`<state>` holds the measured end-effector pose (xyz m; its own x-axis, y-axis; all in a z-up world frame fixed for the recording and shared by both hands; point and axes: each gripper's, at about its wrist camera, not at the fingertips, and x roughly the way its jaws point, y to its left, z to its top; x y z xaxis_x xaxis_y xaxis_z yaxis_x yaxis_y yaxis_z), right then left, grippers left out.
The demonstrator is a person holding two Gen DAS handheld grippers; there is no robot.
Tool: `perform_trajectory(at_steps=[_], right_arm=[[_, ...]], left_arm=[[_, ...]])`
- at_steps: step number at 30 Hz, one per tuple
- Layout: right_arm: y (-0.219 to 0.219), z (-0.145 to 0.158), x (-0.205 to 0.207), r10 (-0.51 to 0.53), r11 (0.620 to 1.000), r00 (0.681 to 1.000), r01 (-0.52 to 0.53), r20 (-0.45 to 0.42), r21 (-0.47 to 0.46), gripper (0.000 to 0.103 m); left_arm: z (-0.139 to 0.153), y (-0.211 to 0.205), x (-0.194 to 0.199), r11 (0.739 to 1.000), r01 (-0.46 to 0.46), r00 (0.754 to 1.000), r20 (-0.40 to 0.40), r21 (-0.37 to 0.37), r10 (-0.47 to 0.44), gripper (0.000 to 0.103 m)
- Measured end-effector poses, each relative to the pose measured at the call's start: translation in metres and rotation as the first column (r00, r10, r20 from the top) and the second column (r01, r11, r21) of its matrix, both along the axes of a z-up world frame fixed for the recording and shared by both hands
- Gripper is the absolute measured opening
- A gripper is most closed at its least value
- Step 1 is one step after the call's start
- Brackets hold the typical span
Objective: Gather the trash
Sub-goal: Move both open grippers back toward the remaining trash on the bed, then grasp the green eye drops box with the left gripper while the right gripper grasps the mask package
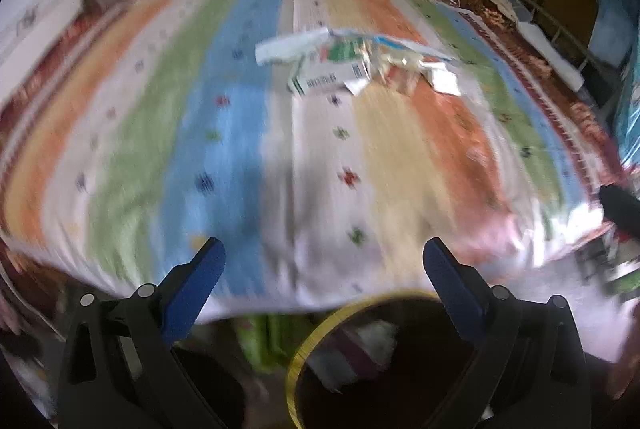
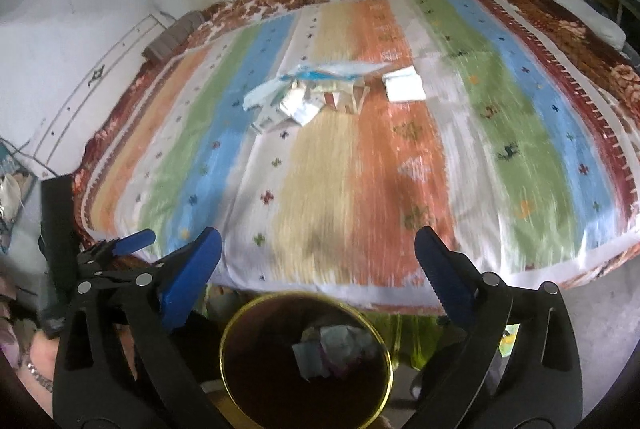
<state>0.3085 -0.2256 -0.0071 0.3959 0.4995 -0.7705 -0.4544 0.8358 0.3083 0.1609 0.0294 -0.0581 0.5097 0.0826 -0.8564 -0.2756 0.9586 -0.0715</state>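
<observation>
Blue-padded, the left claw [image 1: 324,261] and right claw [image 2: 318,249] both gape wide, empty, above the bin [image 2: 240,317].

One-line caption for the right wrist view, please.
Open right gripper hangs over a dark bin already holding scraps, with a trash pile left on the striped bedspread.
</observation>
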Motion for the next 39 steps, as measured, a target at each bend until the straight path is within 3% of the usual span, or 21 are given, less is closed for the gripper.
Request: perform_trajectory(at_steps=[5, 12, 24, 33, 39], right_arm=[[-0.002, 0.000, 0.025, -0.060, 0.997, 0.998, 0.059, 0.011, 0.041, 0.094], [-0.005, -0.013, 0.061, -0.104, 0.987, 0.994, 0.108, -0.045, 0.116, 0.094], [0.020, -0.037, 0.106, -0.084, 0.983, 0.995, 0.090, -0.047, 0.162, 0.094], [0.026, -0.055, 0.149, -0.102, 0.966, 0.988, 0.126, -0.114, 0.227, 0.087], [0.028, -0.075, 0.176, -0.126, 0.955, 0.976, 0.167, -0.175, 0.245, 0.081]], left_arm=[[-0.010, 0.000, 0.029, 0.987, 0.067, 0.998, -0.020, 0.148, -0.064, 0.097], [-0.018, 0.008, 0.056, 0.976, 0.074, 0.996, 0.028, 0.207, -0.081, 0.097], [-0.038, 0.010, 0.093, 0.969, 0.140, 0.987, 0.046, 0.203, -0.153, 0.097], [-0.047, 0.020, 0.117, 0.975, 0.126, 0.991, 0.017, 0.184, -0.132, 0.097], [-0.050, 0.007, 0.136, 0.959, 0.188, 0.979, 0.034, 0.214, -0.199, 0.097]])
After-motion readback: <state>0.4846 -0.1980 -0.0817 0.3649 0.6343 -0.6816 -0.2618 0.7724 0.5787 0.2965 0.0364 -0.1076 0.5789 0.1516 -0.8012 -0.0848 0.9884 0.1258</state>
